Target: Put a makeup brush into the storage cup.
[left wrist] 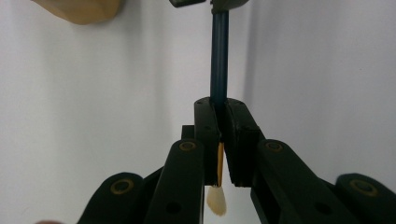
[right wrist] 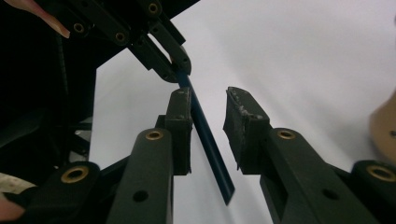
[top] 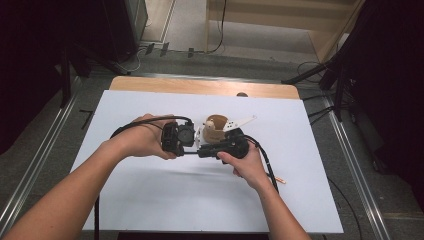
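Holding a thin blue pencil [left wrist: 219,70] in the left gripper [left wrist: 219,140]: jaws pressed together on it, shaft sticking out past the tips, eraser end poking out behind the pads. In the right gripper view the same pencil [right wrist: 205,135] runs diagonally between the right gripper [right wrist: 208,130] jaws. Those jaws are spread; the pencil lies against the left-hand pad, the other pad stands apart from it. No pinch on that side.

High view: left gripper [top: 176,139] and right gripper [top: 222,147] face each other tip to tip, just in front of the wooden cup [top: 216,126], on the person's side of it. The pencil [top: 191,151] bridges the short gap between them, roughly level above the white table [top: 150,195]. The left hand [top: 142,137] sits left of the cup, the right hand [top: 247,162] in front of it and slightly right. A white flat strip [top: 242,122] lies touching the cup's right side. A second small pencil [top: 280,180] lies on the table, right of the right hand and well apart from the cup.
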A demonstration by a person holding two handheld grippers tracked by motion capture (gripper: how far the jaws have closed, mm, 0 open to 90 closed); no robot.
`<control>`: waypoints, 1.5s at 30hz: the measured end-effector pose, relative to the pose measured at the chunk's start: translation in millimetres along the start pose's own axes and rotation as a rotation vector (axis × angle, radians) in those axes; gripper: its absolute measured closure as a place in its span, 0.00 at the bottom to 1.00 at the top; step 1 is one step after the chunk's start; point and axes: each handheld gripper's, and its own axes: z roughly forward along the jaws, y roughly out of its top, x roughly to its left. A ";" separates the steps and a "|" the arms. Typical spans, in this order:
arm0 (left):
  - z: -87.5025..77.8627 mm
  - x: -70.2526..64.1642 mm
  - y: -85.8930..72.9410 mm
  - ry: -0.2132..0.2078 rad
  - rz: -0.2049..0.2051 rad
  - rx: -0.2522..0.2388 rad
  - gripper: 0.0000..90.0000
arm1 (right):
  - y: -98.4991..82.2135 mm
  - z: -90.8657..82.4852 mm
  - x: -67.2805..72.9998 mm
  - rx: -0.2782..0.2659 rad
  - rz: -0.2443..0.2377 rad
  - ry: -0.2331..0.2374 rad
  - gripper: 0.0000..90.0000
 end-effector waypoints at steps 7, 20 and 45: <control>-0.5 -1.4 0.3 0.004 0.022 0.002 0.95 | 2.3 5.8 -1.7 0.031 0.013 0.047 0.88; 0.7 -5.6 -3.2 0.020 0.043 -0.013 0.95 | 2.4 6.5 -3.6 0.038 0.055 0.118 0.95; -11.4 8.3 -31.9 0.133 -0.270 -0.224 0.05 | -1.8 -14.6 7.1 -0.097 -0.065 -0.093 0.95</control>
